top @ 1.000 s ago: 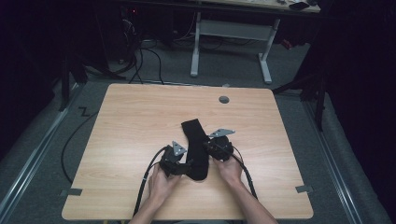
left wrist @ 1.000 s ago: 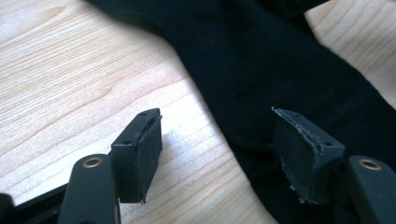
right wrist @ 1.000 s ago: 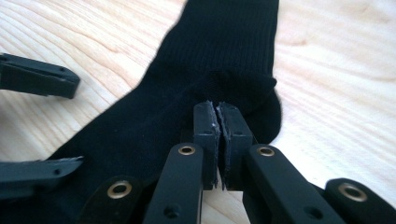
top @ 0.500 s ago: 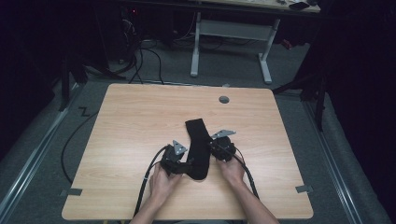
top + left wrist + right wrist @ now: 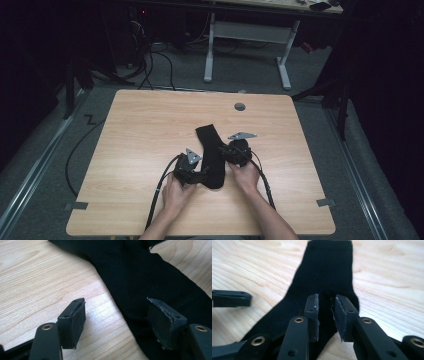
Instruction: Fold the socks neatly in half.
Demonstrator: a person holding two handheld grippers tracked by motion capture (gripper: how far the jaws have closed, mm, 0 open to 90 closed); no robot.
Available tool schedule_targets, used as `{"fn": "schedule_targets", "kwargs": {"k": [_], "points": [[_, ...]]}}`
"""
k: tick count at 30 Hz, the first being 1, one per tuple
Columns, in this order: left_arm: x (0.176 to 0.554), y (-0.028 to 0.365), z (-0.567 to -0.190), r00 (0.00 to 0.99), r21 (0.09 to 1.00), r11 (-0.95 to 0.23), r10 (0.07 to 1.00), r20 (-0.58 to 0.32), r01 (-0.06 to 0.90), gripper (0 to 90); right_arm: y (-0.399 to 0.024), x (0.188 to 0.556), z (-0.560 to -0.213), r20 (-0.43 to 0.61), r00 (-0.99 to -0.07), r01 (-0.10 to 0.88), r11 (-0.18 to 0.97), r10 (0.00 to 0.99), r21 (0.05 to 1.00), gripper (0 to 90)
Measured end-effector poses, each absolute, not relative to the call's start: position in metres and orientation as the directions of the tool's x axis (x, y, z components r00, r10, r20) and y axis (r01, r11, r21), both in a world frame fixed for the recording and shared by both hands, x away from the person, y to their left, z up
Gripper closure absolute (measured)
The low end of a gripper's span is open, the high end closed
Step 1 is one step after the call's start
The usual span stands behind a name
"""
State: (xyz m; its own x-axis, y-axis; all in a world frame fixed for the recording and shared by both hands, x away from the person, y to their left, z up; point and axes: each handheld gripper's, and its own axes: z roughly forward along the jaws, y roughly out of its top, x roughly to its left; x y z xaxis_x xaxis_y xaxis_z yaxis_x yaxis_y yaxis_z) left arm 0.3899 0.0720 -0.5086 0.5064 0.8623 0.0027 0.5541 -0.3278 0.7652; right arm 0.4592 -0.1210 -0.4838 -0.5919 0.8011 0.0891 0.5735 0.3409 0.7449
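A black sock [image 5: 211, 147] lies flat on the wooden table [image 5: 150, 125], cuff toward the far side. My left gripper [image 5: 199, 175] rests low at the sock's near left. It is open, one pad on bare wood and the other over the sock [image 5: 140, 277], with the gripper [image 5: 116, 302] straddling the cloth's edge. My right gripper [image 5: 229, 152] sits on the sock's right side around the heel. Its jaws have just been opening and now stand a narrow gap apart [image 5: 326, 297]. The sock [image 5: 327, 267] lies under and between the pads, which do not press on it.
A round grey grommet [image 5: 240, 106] sits near the table's far edge. Cables [image 5: 160, 187] trail from both grippers toward the person. White desk legs [image 5: 210, 50] and floor cables stand beyond the table. The left gripper's jaw [image 5: 230, 298] shows at the left of the right gripper view.
The right gripper has edged slightly away from the person over the sock. The left hand and the sock keep their places.
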Motion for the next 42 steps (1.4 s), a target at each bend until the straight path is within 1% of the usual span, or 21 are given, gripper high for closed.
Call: {"fn": "schedule_targets", "kwargs": {"k": [3, 10, 14, 16, 18, 20, 22, 24, 26, 27, 28, 29, 30, 31, 33, 34, 35, 36, 37, 39, 42], "points": [[0.390, 0.072, -0.509, 0.506, 0.765, -0.327, 0.862, 0.002, 0.555, 32.2, -0.116, 0.461, -0.488, 0.058, -0.601, 0.567, 0.374, 0.797, 0.733, 87.4], [0.390, 0.072, -0.509, 0.504, 0.765, -0.324, 0.864, -0.001, 0.557, 32.1, -0.124, 0.444, -0.466, -0.018, -0.619, 0.498, 0.410, 0.785, 0.764, 88.9], [0.390, 0.072, -0.508, 0.502, 0.764, -0.322, 0.865, -0.002, 0.559, 32.1, -0.128, 0.438, -0.471, -0.043, -0.618, 0.514, 0.445, 0.785, 0.733, 88.8], [0.390, 0.072, -0.508, 0.503, 0.764, -0.323, 0.864, -0.002, 0.559, 32.1, -0.128, 0.442, -0.482, -0.033, -0.612, 0.545, 0.452, 0.790, 0.706, 88.1], [0.391, 0.073, -0.508, 0.510, 0.760, -0.329, 0.860, -0.004, 0.561, 32.2, -0.128, 0.447, -0.493, -0.019, -0.605, 0.576, 0.454, 0.796, 0.680, 83.2], [0.392, 0.074, -0.505, 0.516, 0.746, -0.337, 0.856, -0.010, 0.574, 32.9, -0.130, 0.447, -0.494, 0.007, -0.595, 0.583, 0.426, 0.804, 0.692, 76.7], [0.392, 0.075, -0.503, 0.523, 0.734, -0.345, 0.852, -0.016, 0.585, 34.3, -0.132, 0.444, -0.489, 0.002, -0.597, 0.566, 0.420, 0.802, 0.710, 74.3], [0.388, 0.078, -0.499, 0.532, 0.742, -0.355, 0.846, -0.004, 0.569, 35.1, -0.137, 0.433, -0.478, 0.024, -0.609, 0.533, 0.386, 0.793, 0.753, 74.1], [0.386, 0.079, -0.497, 0.537, 0.749, -0.350, 0.843, -0.009, 0.562, 36.1, -0.137, 0.429, -0.475, 0.022, -0.616, 0.518, 0.385, 0.787, 0.764, 74.2], [0.379, 0.081, -0.493, 0.563, 0.762, -0.352, 0.827, -0.020, 0.544, 37.1, -0.133, 0.420, -0.472, 0.018, -0.647, 0.493, 0.400, 0.763, 0.772, 74.4], [0.379, 0.081, -0.493, 0.563, 0.762, -0.352, 0.827, -0.020, 0.544, 38.3, -0.133, 0.420, -0.472, 0.018, -0.647, 0.493, 0.400, 0.763, 0.772, 74.4], [0.374, 0.081, -0.492, 0.583, 0.766, -0.363, 0.812, -0.019, 0.530, 38.3, -0.130, 0.417, -0.473, 0.007, -0.662, 0.482, 0.418, 0.750, 0.770, 74.6], [0.368, 0.081, -0.491, 0.609, 0.768, -0.374, 0.793, -0.027, 0.521, 42.1, -0.123, 0.414, -0.477, -0.007, -0.681, 0.476, 0.450, 0.733, 0.756, 74.7], [0.364, 0.080, -0.493, 0.615, 0.772, -0.373, 0.788, -0.030, 0.515, 42.8, -0.121, 0.415, -0.480, -0.009, -0.683, 0.478, 0.457, 0.730, 0.750, 74.7], [0.363, 0.079, -0.496, 0.618, 0.762, -0.397, 0.786, -0.006, 0.512, 43.9, -0.117, 0.421, -0.491, 0.013, -0.681, 0.501, 0.453, 0.732, 0.737, 74.5], [0.365, 0.079, -0.497, 0.613, 0.756, -0.402, 0.790, 0.001, 0.517, 44.0, -0.114, 0.428, -0.497, 0.005, -0.672, 0.515, 0.463, 0.740, 0.722, 74.1], [0.365, 0.079, -0.497, 0.613, 0.756, -0.402, 0.790, 0.001, 0.517, 44.0, -0.114, 0.428, -0.497, 0.005, -0.672, 0.515, 0.463, 0.740, 0.722, 74.1], [0.374, 0.080, -0.500, 0.592, 0.748, -0.396, 0.806, 0.005, 0.533, 44.0, -0.112, 0.436, -0.501, -0.008, -0.657, 0.507, 0.451, 0.754, 0.734, 73.9], [0.374, 0.080, -0.500, 0.592, 0.748, -0.396, 0.806, 0.005, 0.533, 43.7, -0.112, 0.436, -0.501, -0.008, -0.657, 0.507, 0.451, 0.754, 0.734, 73.9], [0.389, 0.079, -0.501, 0.575, 0.738, -0.384, 0.818, -0.005, 0.554, 42.2, -0.105, 0.449, -0.499, -0.039, -0.645, 0.510, 0.467, 0.763, 0.722, 71.6], [0.394, 0.077, -0.500, 0.561, 0.736, -0.376, 0.828, -0.005, 0.562, 40.6, -0.102, 0.457, -0.495, -0.053, -0.638, 0.517, 0.478, 0.768, 0.710, 68.9]]}}
